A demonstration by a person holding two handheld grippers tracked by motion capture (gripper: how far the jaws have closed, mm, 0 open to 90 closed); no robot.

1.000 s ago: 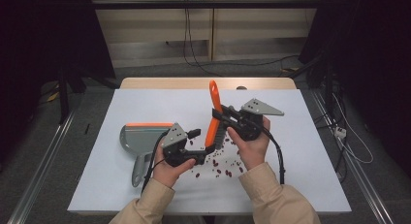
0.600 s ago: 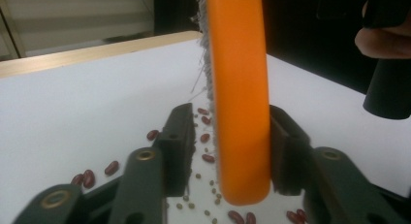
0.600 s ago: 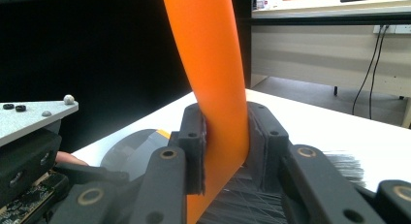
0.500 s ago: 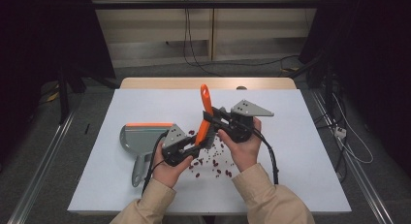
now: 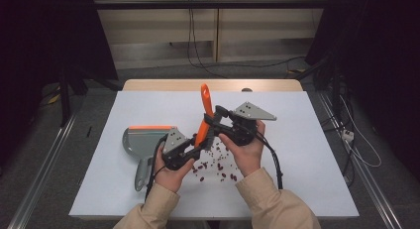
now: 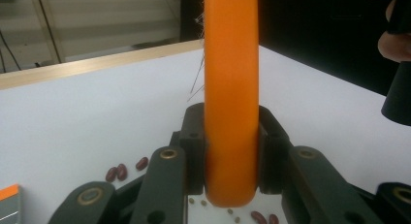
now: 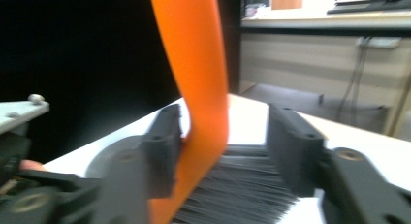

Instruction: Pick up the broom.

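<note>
An orange hand brush [image 5: 204, 115] with black bristles stands nearly upright above the white table [image 5: 307, 154]. My left gripper [image 5: 197, 148] is shut on the low end of its handle [image 6: 230, 88], both pads pressed against the orange plastic. My right gripper [image 5: 210, 121] sits higher on the handle, its jaws just opened. In the right gripper view the handle [image 7: 198, 78] leans on the left jaw, with a gap to the right one, and the bristles [image 7: 237, 190] lie below. Several red beans [image 5: 218, 164] are scattered on the table under the hands.
A grey dustpan [image 5: 141, 142] with an orange edge lies left of my left hand, its handle toward the table's front. Some beans [image 6: 121, 171] lie near the left jaws. The table's wooden far edge [image 5: 213, 85] borders a dark floor with cables.
The left gripper has shut on the brush handle and the right jaws have opened off it. The brush has shifted slightly left and stands more upright.
</note>
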